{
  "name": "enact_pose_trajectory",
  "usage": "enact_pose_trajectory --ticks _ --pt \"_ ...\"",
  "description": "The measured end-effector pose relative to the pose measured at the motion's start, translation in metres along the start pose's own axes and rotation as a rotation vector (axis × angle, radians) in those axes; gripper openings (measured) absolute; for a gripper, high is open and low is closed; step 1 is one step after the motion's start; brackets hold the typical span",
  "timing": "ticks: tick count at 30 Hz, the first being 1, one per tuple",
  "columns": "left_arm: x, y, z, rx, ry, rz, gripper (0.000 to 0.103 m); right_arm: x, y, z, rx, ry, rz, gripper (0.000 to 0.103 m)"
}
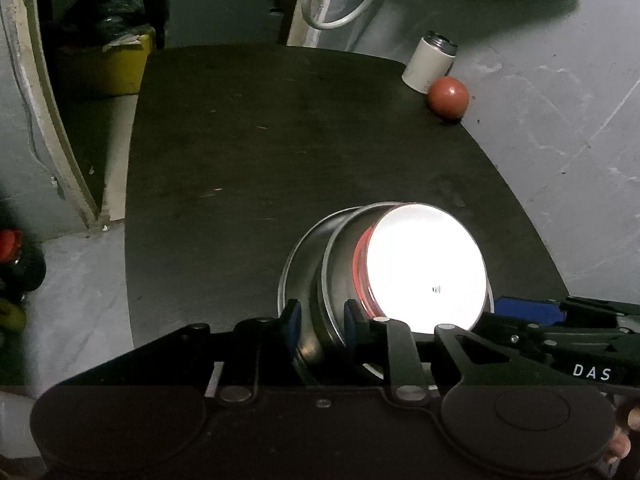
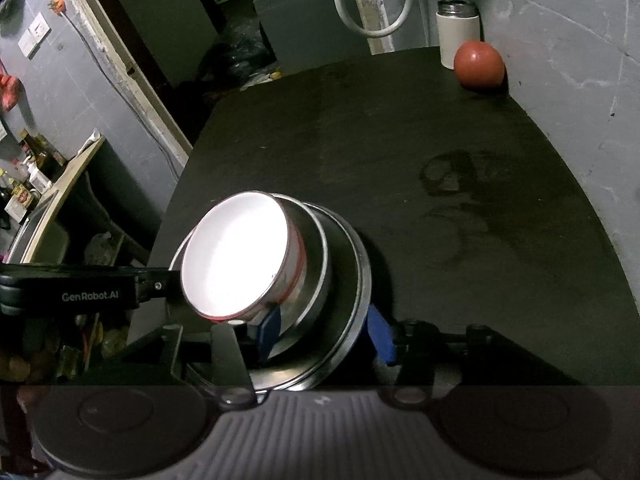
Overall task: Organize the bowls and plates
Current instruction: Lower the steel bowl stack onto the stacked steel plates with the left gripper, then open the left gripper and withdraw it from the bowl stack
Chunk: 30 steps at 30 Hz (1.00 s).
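The stack of metal bowls (image 1: pixel 316 280) sits near the front edge of the dark table (image 1: pixel 260 140), a bit toward the right side. The stack has a wide steel bowl at the bottom, a smaller one in it, and a white bowl with a red band (image 1: pixel 424 268) on top.

The left gripper (image 1: pixel 320 316) is pinched shut on the rim of the steel bowls, with one blue pad on each side of the wall. The right gripper (image 2: pixel 324 332) is pinched on the far side of the same stack in the same way.

To do this step well, both hands should lift together, at the same speed, and keep the stack flat. It looks tilted, so the white bowl could slide out. A red ball (image 1: pixel 447 98) and a white jar (image 1: pixel 428 64) stand at the far right corner, well apart.
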<state>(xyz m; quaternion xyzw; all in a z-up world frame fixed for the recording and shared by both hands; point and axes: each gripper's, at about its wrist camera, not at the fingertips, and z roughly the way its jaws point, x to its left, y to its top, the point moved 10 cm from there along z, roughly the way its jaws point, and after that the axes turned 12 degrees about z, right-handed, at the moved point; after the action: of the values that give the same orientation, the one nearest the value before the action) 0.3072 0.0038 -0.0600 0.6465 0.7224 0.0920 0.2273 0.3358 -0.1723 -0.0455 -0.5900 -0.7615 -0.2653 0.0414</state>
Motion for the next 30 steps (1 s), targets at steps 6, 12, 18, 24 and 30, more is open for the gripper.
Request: enact_pose_trajectory --ticks 6,12,18,24,30 --pt "0.0 -0.001 -0.001 0.0 0.016 0.0 0.028 0.0 0.0 -0.002 -0.007 -0.007 -0.005 0.056" --pt "0.003 -0.002 -0.003 -0.002 0.034 -0.011 0.036 0.0 -0.001 -0.004 -0.015 -0.014 -0.013 0.06" --pt "0.005 -0.005 -0.007 -0.011 0.054 -0.016 0.044 0.0 -0.003 -0.007 -0.022 -0.012 -0.024 0.07" --pt "0.004 -0.011 -0.012 -0.018 0.062 -0.026 0.055 0.002 -0.003 -0.01 -0.032 -0.005 -0.036 0.074" --pt "0.006 -0.013 -0.02 -0.038 0.103 -0.026 0.071 0.005 -0.005 -0.014 -0.047 -0.003 -0.045 0.078"
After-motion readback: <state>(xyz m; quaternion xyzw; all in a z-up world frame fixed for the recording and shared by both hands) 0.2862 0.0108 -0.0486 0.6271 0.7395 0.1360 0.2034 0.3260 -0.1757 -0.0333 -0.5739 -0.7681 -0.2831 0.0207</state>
